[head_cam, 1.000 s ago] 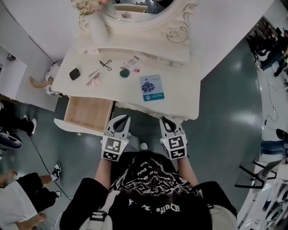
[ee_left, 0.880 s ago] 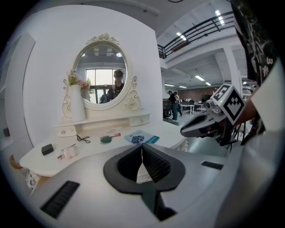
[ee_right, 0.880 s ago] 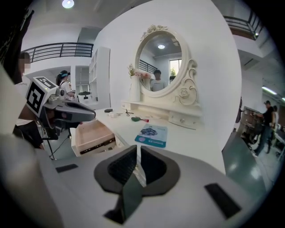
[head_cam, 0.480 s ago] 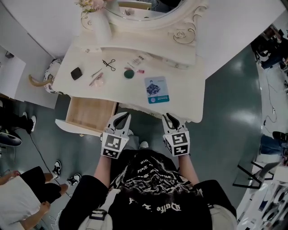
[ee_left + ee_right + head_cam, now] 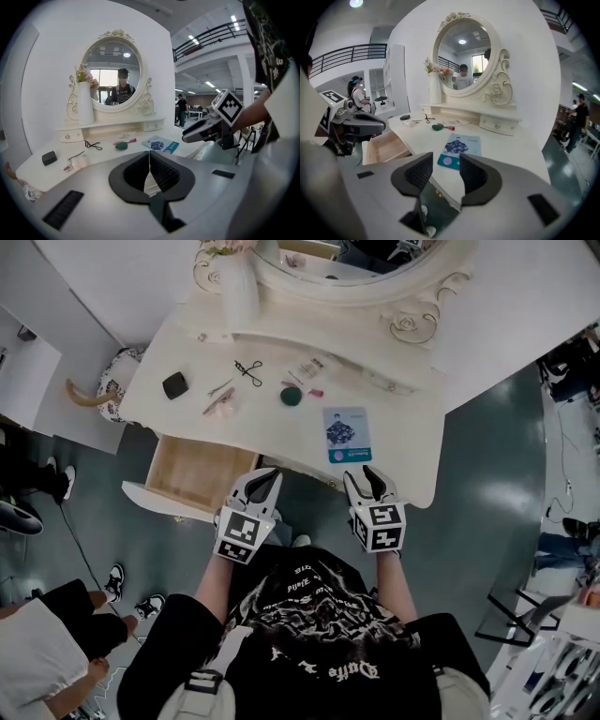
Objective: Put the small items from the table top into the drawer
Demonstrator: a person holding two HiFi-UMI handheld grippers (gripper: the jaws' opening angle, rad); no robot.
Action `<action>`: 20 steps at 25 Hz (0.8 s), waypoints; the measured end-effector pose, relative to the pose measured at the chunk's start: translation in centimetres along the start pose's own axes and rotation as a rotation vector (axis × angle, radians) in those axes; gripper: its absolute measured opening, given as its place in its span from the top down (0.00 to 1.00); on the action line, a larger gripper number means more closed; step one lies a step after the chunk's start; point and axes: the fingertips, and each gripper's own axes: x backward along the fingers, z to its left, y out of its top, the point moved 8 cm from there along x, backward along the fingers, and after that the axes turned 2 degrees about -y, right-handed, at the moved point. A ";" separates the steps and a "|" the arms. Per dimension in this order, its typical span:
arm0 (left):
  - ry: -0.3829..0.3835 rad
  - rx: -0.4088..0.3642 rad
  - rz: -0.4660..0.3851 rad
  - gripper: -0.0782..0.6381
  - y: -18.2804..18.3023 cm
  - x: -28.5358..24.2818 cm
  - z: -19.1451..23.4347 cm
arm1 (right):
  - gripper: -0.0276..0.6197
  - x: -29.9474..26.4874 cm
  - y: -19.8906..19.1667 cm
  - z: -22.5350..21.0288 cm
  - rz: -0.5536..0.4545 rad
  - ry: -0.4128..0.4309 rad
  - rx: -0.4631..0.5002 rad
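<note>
cream dresser [image 5: 403, 442] w/ oval mirror [image 5: 464, 56], grey floor [image 5: 487, 465]

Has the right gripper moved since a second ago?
Yes: right gripper has advanced toward the white dressing table's front edge, jaws opening with nothing between them.

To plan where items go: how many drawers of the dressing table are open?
1. The open drawer is pulled out under the left end of the table top. The small shelf drawers look closed; others may be hidden.
</note>
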 end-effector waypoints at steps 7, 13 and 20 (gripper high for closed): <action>-0.027 -0.012 0.000 0.87 -0.2 -0.4 2.7 | 0.57 -3.9 1.5 -0.4 0.068 -0.010 -0.029; -0.038 0.004 0.006 0.87 -0.4 -0.3 4.3 | 0.49 -6.6 2.0 -1.4 0.129 -0.025 -0.044; 0.007 0.046 0.019 0.87 -0.4 0.1 5.0 | 0.41 -8.9 1.8 -3.1 0.216 -0.021 -0.076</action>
